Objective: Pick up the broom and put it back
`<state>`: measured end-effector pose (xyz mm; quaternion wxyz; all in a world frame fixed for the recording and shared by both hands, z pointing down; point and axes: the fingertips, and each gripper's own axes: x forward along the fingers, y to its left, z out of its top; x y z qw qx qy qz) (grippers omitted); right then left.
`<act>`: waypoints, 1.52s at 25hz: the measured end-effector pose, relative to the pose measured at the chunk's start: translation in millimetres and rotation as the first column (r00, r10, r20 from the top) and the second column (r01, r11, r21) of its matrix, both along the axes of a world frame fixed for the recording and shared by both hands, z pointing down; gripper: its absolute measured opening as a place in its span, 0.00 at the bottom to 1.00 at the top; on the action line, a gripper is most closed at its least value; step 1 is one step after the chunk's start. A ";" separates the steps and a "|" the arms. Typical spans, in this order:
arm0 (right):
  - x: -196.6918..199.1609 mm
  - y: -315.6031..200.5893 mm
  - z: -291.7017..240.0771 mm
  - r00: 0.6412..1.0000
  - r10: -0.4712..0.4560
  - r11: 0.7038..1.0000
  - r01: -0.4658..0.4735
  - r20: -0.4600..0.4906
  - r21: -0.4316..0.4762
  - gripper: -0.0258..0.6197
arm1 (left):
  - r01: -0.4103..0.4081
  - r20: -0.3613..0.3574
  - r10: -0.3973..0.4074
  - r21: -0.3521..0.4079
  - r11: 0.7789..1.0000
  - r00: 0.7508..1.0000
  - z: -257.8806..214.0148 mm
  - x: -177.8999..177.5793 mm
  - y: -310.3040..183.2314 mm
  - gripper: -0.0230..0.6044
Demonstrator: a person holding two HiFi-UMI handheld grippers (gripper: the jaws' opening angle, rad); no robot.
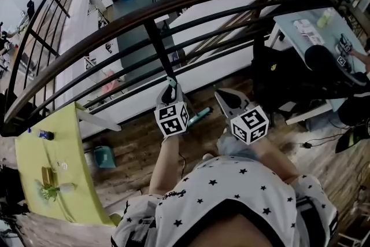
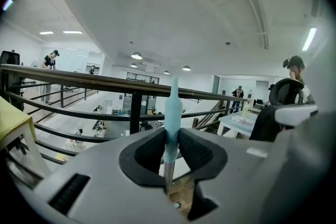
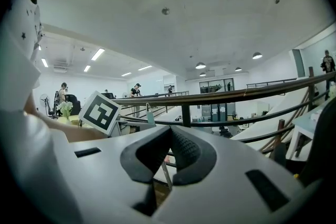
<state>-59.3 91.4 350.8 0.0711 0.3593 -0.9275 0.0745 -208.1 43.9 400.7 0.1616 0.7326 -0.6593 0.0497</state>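
Observation:
The broom has a light-blue grip (image 2: 172, 107) on a thin metal shaft (image 2: 167, 176). My left gripper (image 2: 172, 136) is shut on that grip, which stands upright with its tip above the jaws. In the head view the left gripper (image 1: 169, 88) is close to the dark railing (image 1: 191, 0), and a teal part of the broom (image 1: 200, 117) shows beside its marker cube. My right gripper (image 1: 222, 98) hovers just to the right of it. In the right gripper view its jaws (image 3: 169, 132) meet at the tips with nothing between them. The broom shaft (image 3: 165, 173) shows behind them.
The curved railing (image 2: 131, 86) runs across in front of both grippers, with a lower hall beyond. A yellow-green table (image 1: 49, 165) stands at the left, and a teal dustpan-like thing (image 1: 105, 156) lies on the wooden floor (image 1: 139, 147). A white table (image 1: 315, 26) and a black chair (image 1: 283, 78) are at the right.

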 end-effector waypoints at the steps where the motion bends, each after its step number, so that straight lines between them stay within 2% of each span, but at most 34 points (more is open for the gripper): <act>1: 2.4 -0.1 -1.1 1.000 -0.002 1.000 0.002 -0.002 0.004 0.03 | -0.004 0.000 0.004 0.001 1.000 1.000 -1.3 4.0 -1.7 0.18; 10: 27.5 -29.6 6.1 0.999 0.027 0.999 -0.026 0.039 -0.028 0.03 | -0.045 0.025 0.045 0.002 0.999 0.999 -5.3 38.0 -29.7 0.18; 26: 68.0 -139.0 16.0 0.994 0.103 0.995 -0.102 0.035 -0.010 0.03 | -0.141 0.035 0.142 -0.011 0.990 0.989 9.7 95.1 -135.2 0.18; 38: 99.3 -192.9 29.1 0.992 0.115 0.993 -0.115 0.047 -0.010 0.03 | -0.163 0.029 0.163 -0.019 0.987 0.986 30.5 133.5 -204.7 0.18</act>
